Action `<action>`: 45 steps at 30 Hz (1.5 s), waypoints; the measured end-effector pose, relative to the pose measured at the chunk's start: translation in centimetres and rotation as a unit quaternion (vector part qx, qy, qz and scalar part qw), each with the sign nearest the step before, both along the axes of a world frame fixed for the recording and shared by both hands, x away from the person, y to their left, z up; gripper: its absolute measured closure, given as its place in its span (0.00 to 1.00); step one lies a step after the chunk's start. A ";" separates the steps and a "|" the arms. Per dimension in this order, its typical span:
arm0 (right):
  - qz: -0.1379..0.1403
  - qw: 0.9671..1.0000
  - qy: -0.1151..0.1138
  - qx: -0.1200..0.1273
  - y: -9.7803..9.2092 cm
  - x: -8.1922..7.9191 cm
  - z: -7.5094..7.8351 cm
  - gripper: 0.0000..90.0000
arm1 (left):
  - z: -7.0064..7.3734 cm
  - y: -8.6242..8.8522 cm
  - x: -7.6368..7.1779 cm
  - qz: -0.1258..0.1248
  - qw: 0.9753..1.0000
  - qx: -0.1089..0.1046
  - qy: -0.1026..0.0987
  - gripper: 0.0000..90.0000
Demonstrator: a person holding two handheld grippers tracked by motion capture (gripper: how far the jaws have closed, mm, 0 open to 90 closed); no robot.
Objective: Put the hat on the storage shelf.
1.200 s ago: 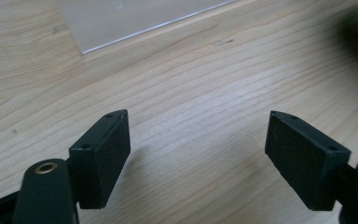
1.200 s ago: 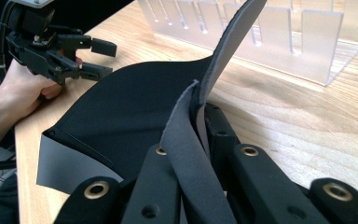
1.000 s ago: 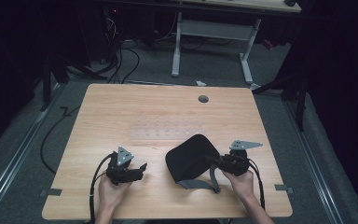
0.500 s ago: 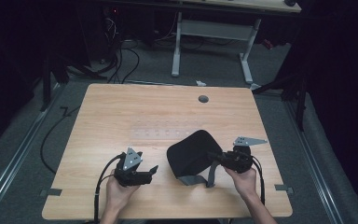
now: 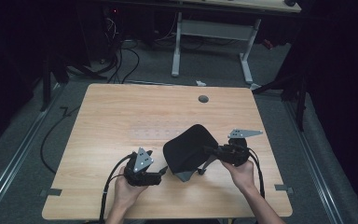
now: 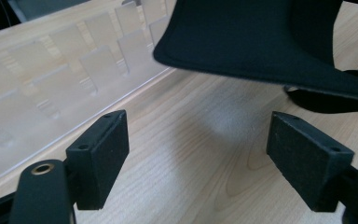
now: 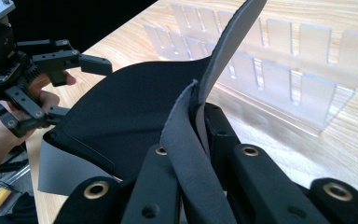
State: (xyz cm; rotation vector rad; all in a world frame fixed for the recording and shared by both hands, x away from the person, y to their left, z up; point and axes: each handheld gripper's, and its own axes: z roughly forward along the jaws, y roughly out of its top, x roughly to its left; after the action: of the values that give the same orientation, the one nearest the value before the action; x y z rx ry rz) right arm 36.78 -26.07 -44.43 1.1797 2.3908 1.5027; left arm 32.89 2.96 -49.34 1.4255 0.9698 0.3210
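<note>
A floppy black pad [image 5: 189, 149] with a grey underside hangs tilted above the near middle of the wooden table [image 5: 121, 107]. My right gripper [image 5: 209, 151] is shut on its right edge, and the right gripper view shows the grey edge [image 7: 186, 135] pinched between the jaws of that gripper [image 7: 198, 121]. My left gripper [image 5: 161, 171] stands open just left of the pad's low corner, not touching it. In the left gripper view the left gripper [image 6: 198, 161] has only bare wood between its pads, and the pad [image 6: 261, 42] floats beyond them.
A clear slotted acrylic rack [image 6: 65, 70] lies flat on the table behind the pad, faint from above [image 5: 154, 133] and plain in the right gripper view [image 7: 279, 56]. A round cable hole [image 5: 203, 99] sits near the table's far edge. A desk frame and cables stand on the floor beyond.
My left gripper has slid right, close to the pad's left corner. The right gripper and the pad have shifted slightly toward it.
</note>
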 end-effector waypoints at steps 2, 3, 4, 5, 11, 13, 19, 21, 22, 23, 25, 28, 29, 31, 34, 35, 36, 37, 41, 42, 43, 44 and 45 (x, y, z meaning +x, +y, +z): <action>0.004 1.000 0.006 0.007 0.4 0.2 0.0 0.95 | 0.2 -0.6 -0.1 -0.005 1.000 0.017 -0.009 0.22; 0.005 1.000 0.009 0.008 0.5 0.2 0.0 0.95 | 0.3 -0.7 -0.2 -0.004 1.000 0.017 -0.013 0.22; 0.005 1.000 0.011 0.006 0.6 0.2 0.0 0.95 | 0.4 -0.7 -0.3 -0.005 1.000 0.020 -0.019 0.22; 0.005 1.000 0.011 0.006 0.6 0.2 0.0 0.95 | 0.4 -0.7 -0.3 -0.005 1.000 0.020 -0.019 0.22; 0.008 1.000 0.013 0.000 0.8 0.2 0.7 0.94 | 1.5 -0.7 -0.5 -0.010 1.000 0.008 -0.023 0.21; 0.009 1.000 0.013 -0.005 0.9 0.2 0.9 0.94 | 1.8 -0.8 -0.7 -0.013 0.999 0.010 -0.029 0.21; 0.011 1.000 0.011 -0.009 1.1 0.4 1.2 0.94 | 1.9 -1.5 -0.7 -0.024 0.999 0.019 -0.028 0.22; 0.009 1.000 0.013 -0.015 1.0 0.4 1.1 0.94 | 1.8 -1.8 -0.6 -0.024 0.999 0.023 -0.030 0.22; 0.008 1.000 0.016 -0.015 1.0 0.4 1.1 0.94 | 1.8 -1.8 -0.6 -0.024 0.999 0.023 -0.030 0.22; 0.007 1.000 0.016 -0.014 0.9 0.4 1.1 0.94 | 1.7 -1.9 -0.6 -0.025 0.999 0.024 -0.031 0.22; 0.006 1.000 0.016 -0.013 0.9 0.4 1.2 0.94 | 1.7 -1.9 -0.6 -0.024 0.999 0.027 -0.033 0.22; 0.010 1.000 0.015 -0.007 0.9 0.3 1.3 0.94 | 1.7 -1.8 -0.6 -0.020 0.999 0.035 -0.034 0.24; 0.014 1.000 0.016 -0.004 1.2 0.3 1.2 0.94 | 1.8 -1.8 -0.6 -0.017 0.999 0.035 -0.034 0.26; 0.017 1.000 0.015 -0.004 1.4 0.2 1.2 0.94 | 1.8 -1.7 -0.7 -0.010 0.998 0.040 -0.039 0.28; 0.019 1.000 0.013 -0.004 1.6 0.2 1.2 0.94 | 1.8 -1.6 -0.7 -0.009 0.998 0.048 -0.042 0.31; 0.020 1.000 0.012 -0.006 1.8 0.1 1.3 0.94 | 1.7 -1.7 -0.8 -0.005 0.998 0.052 -0.042 0.33; 0.022 1.000 0.011 -0.006 1.8 0.1 1.4 0.94 | 1.7 -1.7 -0.8 -0.005 0.998 0.052 -0.042 0.37; 0.022 1.000 0.011 -0.006 1.8 0.1 1.4 0.94 | 1.7 -1.6 -0.8 -0.010 0.998 0.050 -0.043 0.37; 0.030 0.999 0.013 -0.005 2.5 0.0 1.4 0.94 | 1.8 -2.0 -1.0 -0.014 0.997 0.054 -0.044 0.45; 0.032 0.999 0.013 -0.003 2.8 -0.1 1.4 0.94 | 1.8 -2.0 -1.0 -0.015 0.997 0.057 -0.043 0.46; 0.033 0.999 0.014 -0.002 2.9 -0.1 1.5 0.94 | 1.8 -2.0 -1.0 -0.014 0.997 0.056 -0.042 0.47; 0.033 0.999 0.013 -0.002 2.9 -0.1 1.5 0.94 | 1.9 -2.0 -1.1 -0.014 0.997 0.057 -0.042 0.48; 0.033 0.999 0.013 -0.002 2.9 -0.1 1.5 0.94 | 1.9 -2.0 -1.1 -0.014 0.997 0.057 -0.042 0.50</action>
State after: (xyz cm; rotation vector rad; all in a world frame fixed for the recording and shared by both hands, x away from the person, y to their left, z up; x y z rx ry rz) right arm 36.70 -23.14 -42.94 1.1358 2.4719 1.5109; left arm 31.82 0.95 -47.47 1.5151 0.8730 0.4174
